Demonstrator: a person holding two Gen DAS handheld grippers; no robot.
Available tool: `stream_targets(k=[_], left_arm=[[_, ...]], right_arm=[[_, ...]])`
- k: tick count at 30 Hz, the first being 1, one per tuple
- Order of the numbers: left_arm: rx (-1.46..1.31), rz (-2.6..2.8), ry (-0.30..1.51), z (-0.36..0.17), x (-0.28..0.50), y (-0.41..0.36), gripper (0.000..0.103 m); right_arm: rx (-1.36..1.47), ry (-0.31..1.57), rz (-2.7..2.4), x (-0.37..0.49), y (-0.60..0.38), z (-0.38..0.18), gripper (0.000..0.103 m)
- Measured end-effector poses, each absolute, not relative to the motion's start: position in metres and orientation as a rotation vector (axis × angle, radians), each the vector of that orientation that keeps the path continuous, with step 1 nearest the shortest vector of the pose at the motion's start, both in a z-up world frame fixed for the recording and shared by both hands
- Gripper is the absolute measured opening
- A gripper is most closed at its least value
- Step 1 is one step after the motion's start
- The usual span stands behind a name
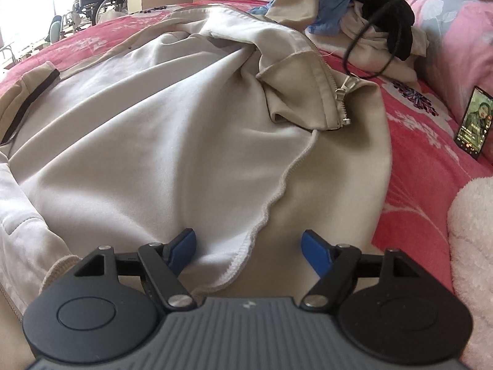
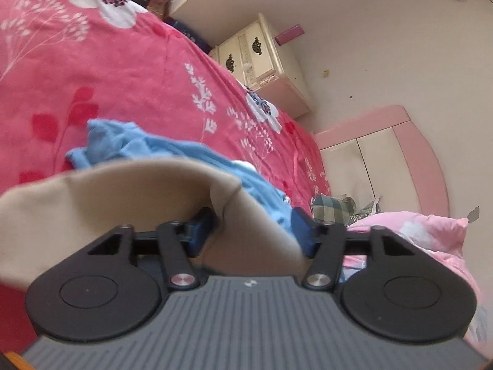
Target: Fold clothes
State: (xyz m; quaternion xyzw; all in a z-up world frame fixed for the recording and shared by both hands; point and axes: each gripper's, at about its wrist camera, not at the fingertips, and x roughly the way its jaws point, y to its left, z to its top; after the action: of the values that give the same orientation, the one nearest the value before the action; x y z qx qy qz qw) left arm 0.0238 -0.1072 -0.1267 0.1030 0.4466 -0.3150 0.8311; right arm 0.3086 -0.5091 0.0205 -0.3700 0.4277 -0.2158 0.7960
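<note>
A pale beige zip jacket point(image 1: 154, 123) lies spread inside out on the pink flowered bedspread point(image 1: 416, 160). Its collar and metal zipper point(image 1: 342, 98) are bunched at the upper right. My left gripper point(image 1: 249, 246) hangs low over the near hem, open, with the stitched edge lying between the blue pads point(image 1: 185, 245). In the right wrist view a fold of the beige fabric point(image 2: 123, 203) drapes over and between the blue pads of my right gripper point(image 2: 251, 231). Those jaws stand wide apart and do not pinch the cloth.
A blue garment point(image 2: 138, 145) lies just beyond the beige fold. A pile of black, white and blue clothes point(image 1: 385, 30) sits at the far right. A lit phone point(image 1: 474, 123), a fluffy white blanket point(image 1: 471, 231), a pink pillow point(image 2: 416, 234), a cream nightstand point(image 2: 265, 61) and a pink headboard point(image 2: 385, 160) surround the bed.
</note>
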Motion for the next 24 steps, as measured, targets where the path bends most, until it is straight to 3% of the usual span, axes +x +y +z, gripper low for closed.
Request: stream_targets(k=[7, 17, 24], left_arm=[[0.128, -0.636, 0.937, -0.111, 0.022, -0.092, 0.077], [0.062, -0.528, 0.95, -0.07, -0.02, -0.013, 0.077], [0.141, -0.449, 0.952, -0.05, -0.057, 0.034, 0.077]], right_arm=[[-0.548, 0.871, -0.411, 0.227, -0.5, 0.081, 0.063], [0.104, 0.444, -0.054, 0.0, -0.466, 0.183, 0.063], [0.488, 0.471, 0.302, -0.048, -0.414, 0.143, 0.063]])
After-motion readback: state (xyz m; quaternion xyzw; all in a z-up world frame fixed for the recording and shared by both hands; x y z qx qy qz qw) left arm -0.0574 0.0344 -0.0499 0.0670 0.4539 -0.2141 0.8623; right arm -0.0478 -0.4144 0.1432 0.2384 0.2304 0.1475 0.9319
